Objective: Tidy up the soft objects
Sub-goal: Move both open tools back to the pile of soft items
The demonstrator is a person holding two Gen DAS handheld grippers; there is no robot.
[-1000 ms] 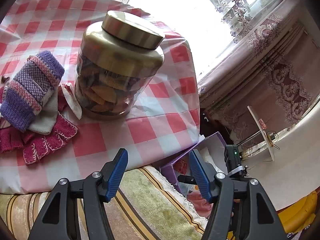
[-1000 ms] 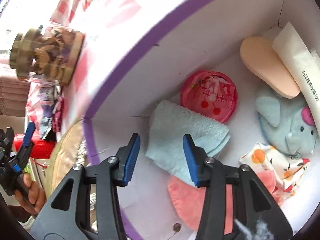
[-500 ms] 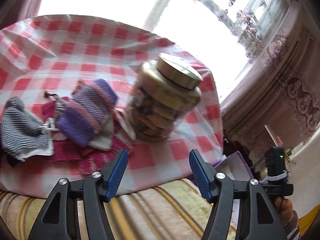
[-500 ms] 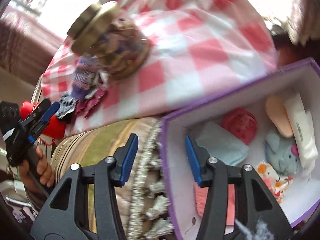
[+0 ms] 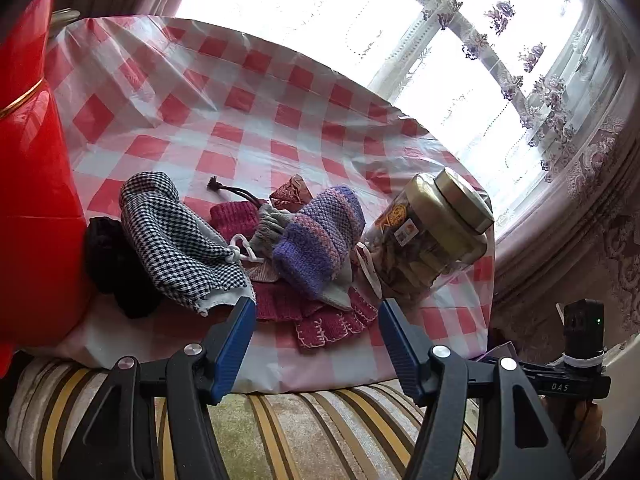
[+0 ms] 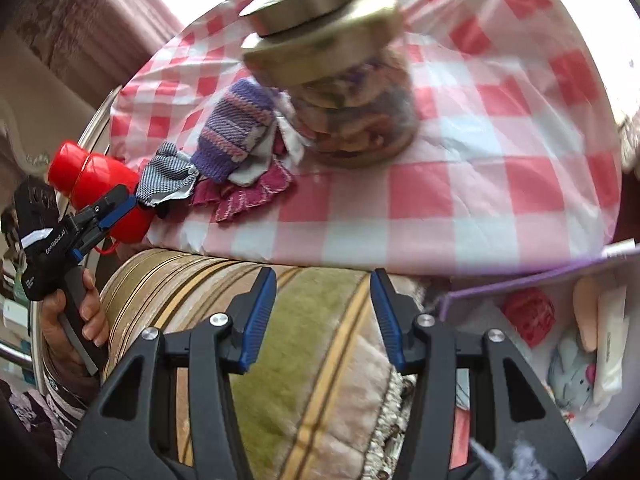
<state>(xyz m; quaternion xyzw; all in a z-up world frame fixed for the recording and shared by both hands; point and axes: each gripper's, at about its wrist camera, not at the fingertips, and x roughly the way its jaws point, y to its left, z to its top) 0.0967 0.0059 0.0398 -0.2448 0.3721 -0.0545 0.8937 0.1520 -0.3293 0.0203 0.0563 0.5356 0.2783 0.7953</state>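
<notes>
I've swung my left claw [image 5: 316, 344] off the jar and the box edge and onto the heap of soft things on the table [image 5: 240, 92]; it hangs spread and empty over the striped cushion [image 5: 312, 432]. Reading that view from nine o'clock across: the red flask [image 5: 28, 184], a black cloth [image 5: 116, 268], the houndstooth pouch [image 5: 176, 240], a grey drawstring bag [image 5: 272, 228], then the purple striped knit [image 5: 320, 236] lying on the magenta knit pieces [image 5: 328, 324], and at three o'clock the jar [image 5: 436, 236] touching the heap's edge. My right claw [image 6: 324, 316] has come up out of the purple box [image 6: 520, 284]; its jaws have just been opening, with nothing between them. The box sits at four o'clock in that view, holding a red round pouch [image 6: 528, 316], a peach pad [image 6: 586, 316] and a grey plush [image 6: 572, 380]. I take it the last drop is done and both claws are free. Next I'd likely pick from the heap; the purple knit, being on top and nearest, looks the easiest grab.
</notes>
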